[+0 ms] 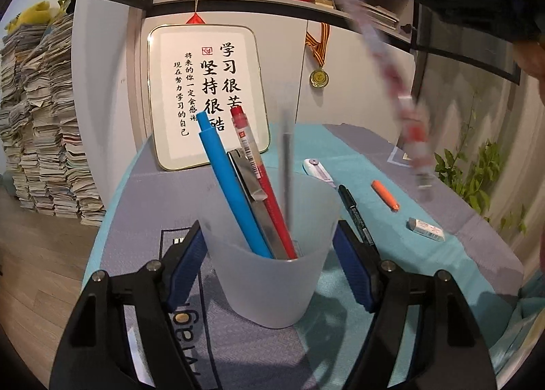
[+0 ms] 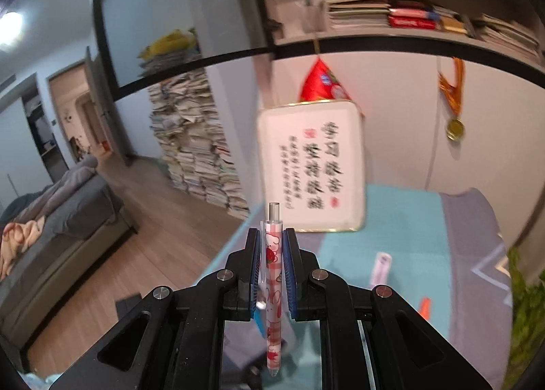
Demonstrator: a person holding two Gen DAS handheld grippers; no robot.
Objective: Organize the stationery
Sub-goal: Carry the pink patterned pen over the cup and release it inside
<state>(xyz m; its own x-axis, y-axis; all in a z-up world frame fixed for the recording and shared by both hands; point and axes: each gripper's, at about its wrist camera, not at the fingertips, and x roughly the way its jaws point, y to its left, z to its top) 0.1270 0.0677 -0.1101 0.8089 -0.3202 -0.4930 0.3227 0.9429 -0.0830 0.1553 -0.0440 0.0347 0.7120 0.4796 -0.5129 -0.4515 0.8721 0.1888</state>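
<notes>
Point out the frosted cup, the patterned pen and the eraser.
frosted cup (image 1: 272, 284): left wrist view, front wall.
patterned pen (image 2: 272, 274): right wrist view, barrel between the pads.
eraser (image 1: 425, 228): left wrist view, top face.

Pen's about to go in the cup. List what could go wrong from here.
1. The patterned pen hangs long below the right gripper, so it could swing and miss.
2. The cup is crowded with leaning pens; the blue pen could block entry.
3. A hard knock could tip the cup.
</notes>
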